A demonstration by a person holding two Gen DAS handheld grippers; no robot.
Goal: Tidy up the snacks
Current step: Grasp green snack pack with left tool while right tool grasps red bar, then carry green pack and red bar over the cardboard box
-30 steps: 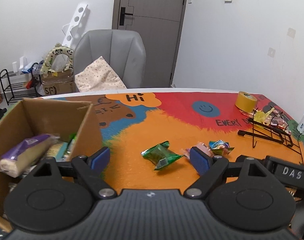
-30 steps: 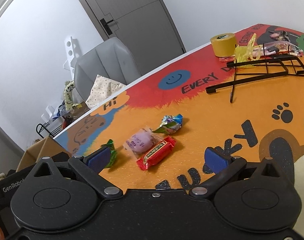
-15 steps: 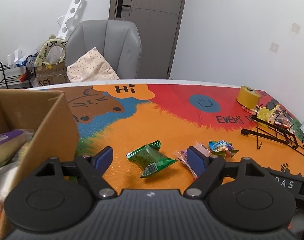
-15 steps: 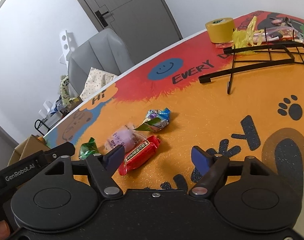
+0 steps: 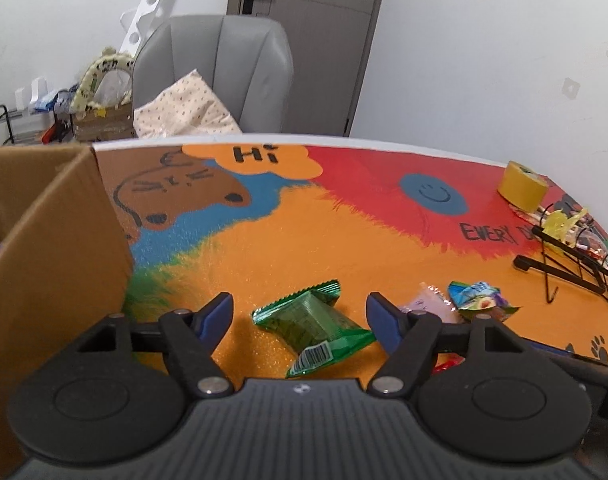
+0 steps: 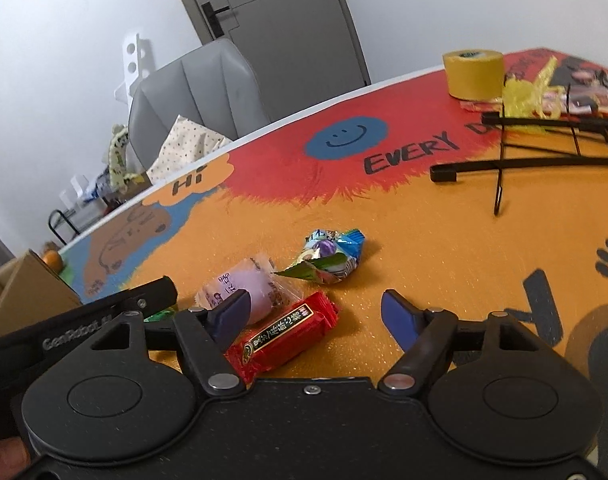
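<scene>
A green snack packet (image 5: 312, 326) lies on the colourful table mat, between the fingers of my left gripper (image 5: 299, 312). Its jaws are closing, and the pads stand clear of the packet on both sides. A red candy bar (image 6: 283, 336) lies between the fingers of my right gripper (image 6: 316, 306), close to the left finger, with no pad pressing on it. Just beyond the bar are a pale purple snack (image 6: 251, 290) and a blue-green wrapped candy (image 6: 330, 258). An open cardboard box (image 5: 55, 240) stands at the left.
A yellow tape roll (image 6: 474, 74) and a black wire rack (image 6: 544, 160) sit at the far right, with yellow-wrapped items behind the rack. A grey chair (image 5: 215, 76) stands beyond the table's far edge. The left gripper's black body (image 6: 103, 320) crosses the right wrist view.
Both grippers came forward and down toward the snacks, and their jaws narrowed. The left one shifted away from the box, so the green packet now lies between its fingers.
</scene>
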